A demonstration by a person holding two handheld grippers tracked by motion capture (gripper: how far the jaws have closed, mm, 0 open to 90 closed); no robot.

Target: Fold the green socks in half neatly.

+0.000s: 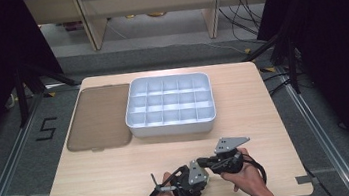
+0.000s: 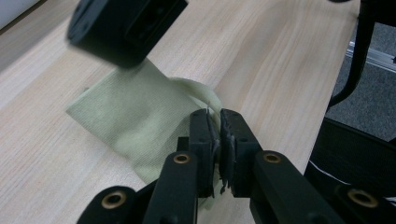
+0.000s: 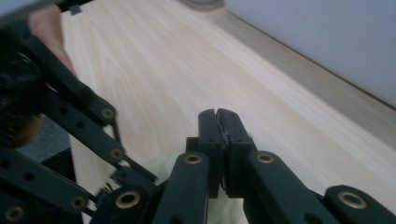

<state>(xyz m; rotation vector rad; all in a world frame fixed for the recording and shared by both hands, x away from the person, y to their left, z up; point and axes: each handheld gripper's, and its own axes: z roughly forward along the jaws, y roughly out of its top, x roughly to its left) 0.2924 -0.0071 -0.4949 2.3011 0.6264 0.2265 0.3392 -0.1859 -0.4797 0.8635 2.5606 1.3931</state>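
A pale green cloth [image 2: 130,112] lies crumpled on the wooden table [image 1: 116,170] near its front edge. My left gripper [image 2: 219,116] is shut on a bunched edge of that cloth, which shows between its pads. In the high view both hands hold their grippers close together, the left gripper [image 1: 190,181] beside the right gripper [image 1: 223,162]. My right gripper [image 3: 218,114] has its jaws pressed together just above the table, with the cloth [image 3: 170,165] beneath them. I cannot tell whether it pinches the cloth. Its black body [image 2: 121,28] hangs over the cloth's far corner.
A white tray [image 1: 171,124] with several empty compartments stands at the middle of the table. A flat brown lid [image 1: 98,117] lies to its left. The table's front edge runs close under both hands. Dark stands and cables flank the table.
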